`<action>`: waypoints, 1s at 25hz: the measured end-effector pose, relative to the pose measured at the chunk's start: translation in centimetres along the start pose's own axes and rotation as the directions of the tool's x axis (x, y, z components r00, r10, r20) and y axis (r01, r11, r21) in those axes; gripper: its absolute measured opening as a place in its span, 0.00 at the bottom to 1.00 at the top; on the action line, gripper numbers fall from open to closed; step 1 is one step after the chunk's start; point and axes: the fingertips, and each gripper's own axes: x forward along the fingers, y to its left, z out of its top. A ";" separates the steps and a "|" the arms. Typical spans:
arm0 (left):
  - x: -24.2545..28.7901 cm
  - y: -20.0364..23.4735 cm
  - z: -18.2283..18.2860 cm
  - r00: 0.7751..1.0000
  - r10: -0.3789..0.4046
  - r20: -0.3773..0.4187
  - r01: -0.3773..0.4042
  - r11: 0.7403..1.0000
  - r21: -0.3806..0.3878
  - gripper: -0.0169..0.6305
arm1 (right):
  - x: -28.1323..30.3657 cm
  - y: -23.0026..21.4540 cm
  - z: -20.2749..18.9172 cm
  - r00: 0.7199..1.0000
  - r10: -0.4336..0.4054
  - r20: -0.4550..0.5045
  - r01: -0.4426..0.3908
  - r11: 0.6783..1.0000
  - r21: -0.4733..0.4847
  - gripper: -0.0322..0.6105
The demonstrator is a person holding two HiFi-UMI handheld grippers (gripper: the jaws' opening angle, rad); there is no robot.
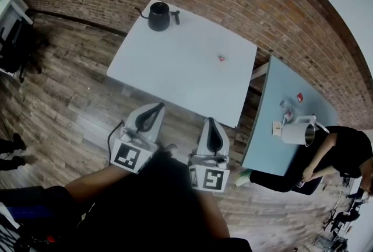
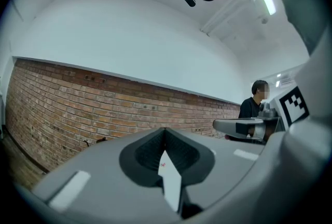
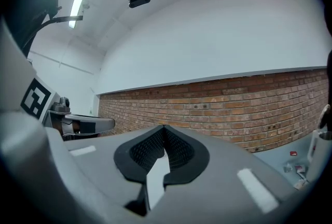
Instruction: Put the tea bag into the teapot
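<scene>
A black teapot [image 1: 158, 16] with a thin spout stands at the far left corner of the white table [image 1: 175, 70]. The small red-and-white tea bag [image 1: 221, 58] lies alone on the table's right half. My left gripper [image 1: 150, 116] and right gripper [image 1: 213, 134] hang side by side just short of the table's near edge, well away from both objects. In the left gripper view the gripper [image 2: 165, 134] has its pads together with nothing between them. The right gripper view shows its gripper [image 3: 164, 130] the same way, shut and empty.
A second, blue-grey table [image 1: 274, 128] stands to the right with a white pitcher [image 1: 297, 133] and small items on it. A person in black [image 1: 344, 151] sits by it. A brick wall runs behind both tables; wooden floor lies to the left.
</scene>
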 end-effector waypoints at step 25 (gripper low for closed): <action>-1.0 -4.3 -0.2 0.987 0.159 0.017 -0.160 0.982 0.102 0.02 | -3.0 -5.2 -0.2 0.989 0.128 0.068 -0.130 0.991 0.035 0.05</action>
